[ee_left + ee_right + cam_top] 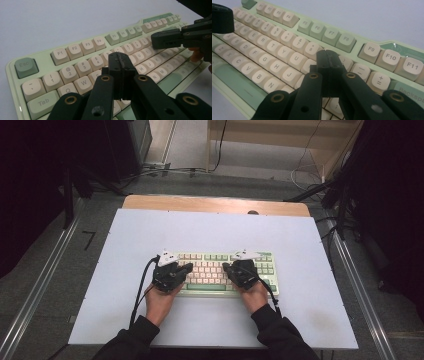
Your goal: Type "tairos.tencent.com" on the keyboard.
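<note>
I am looking down and forward from above my side of the table (215,227), far enough to be taking in all of it and the floor beyond. My two gripper views are riding low and close over the keyboard (220,267), each facing along its own jaws; both are sharing its middle key rows (150,62) (277,60).
</note>
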{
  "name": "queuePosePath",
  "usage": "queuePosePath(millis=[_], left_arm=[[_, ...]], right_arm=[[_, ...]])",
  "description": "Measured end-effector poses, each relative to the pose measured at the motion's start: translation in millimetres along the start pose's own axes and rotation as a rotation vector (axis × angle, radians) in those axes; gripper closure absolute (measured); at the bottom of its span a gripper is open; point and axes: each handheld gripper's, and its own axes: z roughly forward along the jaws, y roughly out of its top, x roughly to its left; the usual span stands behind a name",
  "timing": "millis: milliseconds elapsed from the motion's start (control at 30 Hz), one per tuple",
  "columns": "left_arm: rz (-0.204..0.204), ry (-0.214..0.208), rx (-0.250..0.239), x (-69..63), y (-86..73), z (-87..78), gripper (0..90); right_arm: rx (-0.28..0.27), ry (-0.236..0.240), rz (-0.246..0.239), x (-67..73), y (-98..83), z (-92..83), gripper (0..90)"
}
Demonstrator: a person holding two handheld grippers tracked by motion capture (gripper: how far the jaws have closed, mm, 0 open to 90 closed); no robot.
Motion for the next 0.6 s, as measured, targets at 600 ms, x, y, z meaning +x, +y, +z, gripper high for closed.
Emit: queuePosePath(millis=[600], left_arm=[[-0.004, 0.008, -0.004, 1.1, -0.6, -0.5, 90.0]], right_arm=[[-0.043, 0.006, 0.013, -1.6, 4.3, -10.1, 87.3]])
